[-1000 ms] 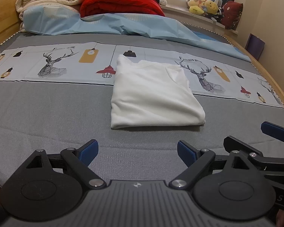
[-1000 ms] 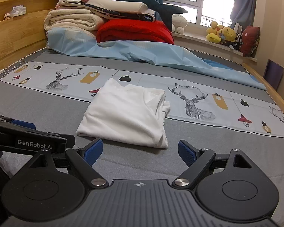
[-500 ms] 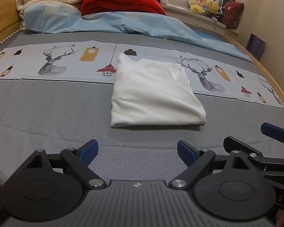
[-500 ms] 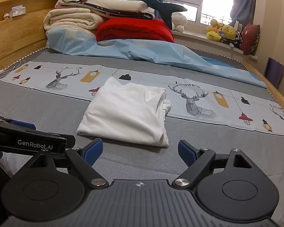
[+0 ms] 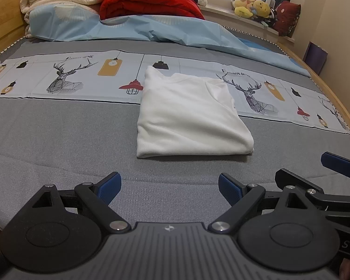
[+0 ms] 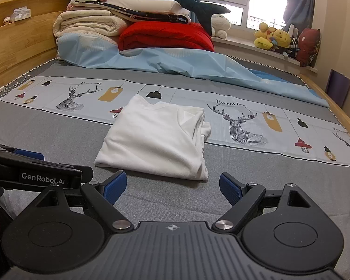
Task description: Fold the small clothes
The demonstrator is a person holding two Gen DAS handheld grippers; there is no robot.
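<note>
Now white shirt [image 5: 189, 116] folded flat, neat rectangle on gray bedsheet [image 5: 58, 135].

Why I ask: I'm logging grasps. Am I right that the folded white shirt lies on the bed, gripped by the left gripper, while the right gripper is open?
Not quite. The left gripper is open and short of the white shirt, as the left wrist view shows. The shirt does lie folded on the bed, and the right gripper is open.

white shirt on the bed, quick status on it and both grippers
Left gripper open, empty, short of the shirt. Right gripper open, empty, likewise. White shirt folded flat on the grey bedspread. Nothing in the way.
</note>
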